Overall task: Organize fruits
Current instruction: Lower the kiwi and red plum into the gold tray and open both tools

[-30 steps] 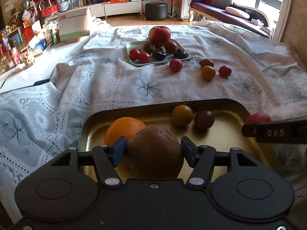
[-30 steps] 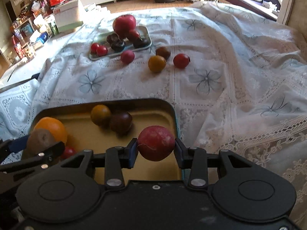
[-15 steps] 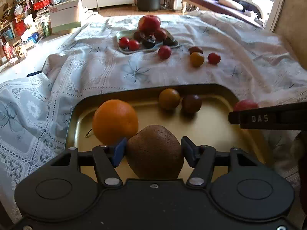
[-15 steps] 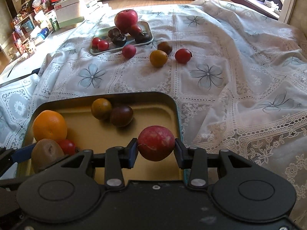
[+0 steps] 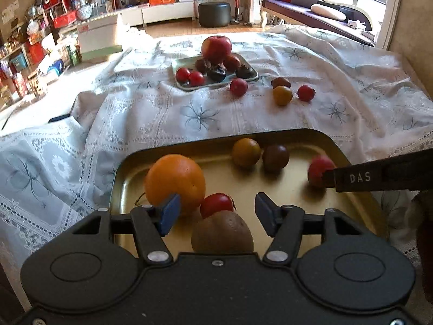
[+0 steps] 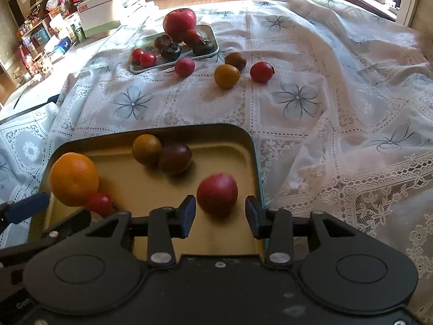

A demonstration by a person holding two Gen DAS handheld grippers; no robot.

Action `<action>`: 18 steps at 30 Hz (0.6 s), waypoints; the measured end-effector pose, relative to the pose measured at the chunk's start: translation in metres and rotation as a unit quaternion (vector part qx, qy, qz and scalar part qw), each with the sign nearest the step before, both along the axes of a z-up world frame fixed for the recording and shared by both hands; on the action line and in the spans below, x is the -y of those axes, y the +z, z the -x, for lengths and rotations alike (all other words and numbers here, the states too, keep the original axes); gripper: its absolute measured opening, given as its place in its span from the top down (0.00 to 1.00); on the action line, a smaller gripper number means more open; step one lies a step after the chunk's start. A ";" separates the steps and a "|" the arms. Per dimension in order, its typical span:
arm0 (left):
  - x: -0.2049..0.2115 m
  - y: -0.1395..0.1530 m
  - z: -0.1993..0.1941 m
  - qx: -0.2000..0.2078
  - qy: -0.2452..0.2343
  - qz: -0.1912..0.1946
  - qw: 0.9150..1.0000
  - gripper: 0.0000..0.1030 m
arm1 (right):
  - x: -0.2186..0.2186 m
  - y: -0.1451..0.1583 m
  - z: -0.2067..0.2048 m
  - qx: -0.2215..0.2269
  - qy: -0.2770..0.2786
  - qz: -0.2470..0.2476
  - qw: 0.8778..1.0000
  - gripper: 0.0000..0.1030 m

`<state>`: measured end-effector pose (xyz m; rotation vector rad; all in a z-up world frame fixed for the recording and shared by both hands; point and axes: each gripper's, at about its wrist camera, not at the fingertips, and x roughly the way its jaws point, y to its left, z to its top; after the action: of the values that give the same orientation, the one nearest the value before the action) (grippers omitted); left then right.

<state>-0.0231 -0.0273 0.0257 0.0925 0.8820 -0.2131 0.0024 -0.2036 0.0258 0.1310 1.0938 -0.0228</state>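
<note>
Gold tray (image 6: 251, 159): red fruit (image 6: 217, 192) loose between parted right claw (image 6: 219, 214) pads.

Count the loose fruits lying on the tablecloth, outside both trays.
4: a round red fruit beside the far grey tray; behind it, right, a dark brown one, a yellow-orange one, a red tomato.

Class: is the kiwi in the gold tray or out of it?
In: the kiwi rests on the gold tray floor, beside a red tomato.

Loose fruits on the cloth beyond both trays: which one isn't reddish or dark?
The yellow-orange fruit, in the middle of the four. The plum and tomato are red; the fruit behind is dark brown.
</note>
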 end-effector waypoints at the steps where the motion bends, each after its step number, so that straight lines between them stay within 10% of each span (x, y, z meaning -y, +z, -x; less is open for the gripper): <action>1: -0.001 -0.002 -0.002 -0.007 0.002 0.003 1.000 0.37 | 0.000 0.000 0.000 -0.001 0.001 0.000 1.000 0.58; 18: -0.005 -0.005 -0.010 -0.019 0.027 0.006 0.999 0.38 | -0.005 -0.002 -0.001 -0.011 0.020 0.011 1.000 0.53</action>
<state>-0.0135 -0.0219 0.0204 0.0539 0.9194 -0.1697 0.0035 -0.1985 0.0237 0.0883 1.1183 0.0001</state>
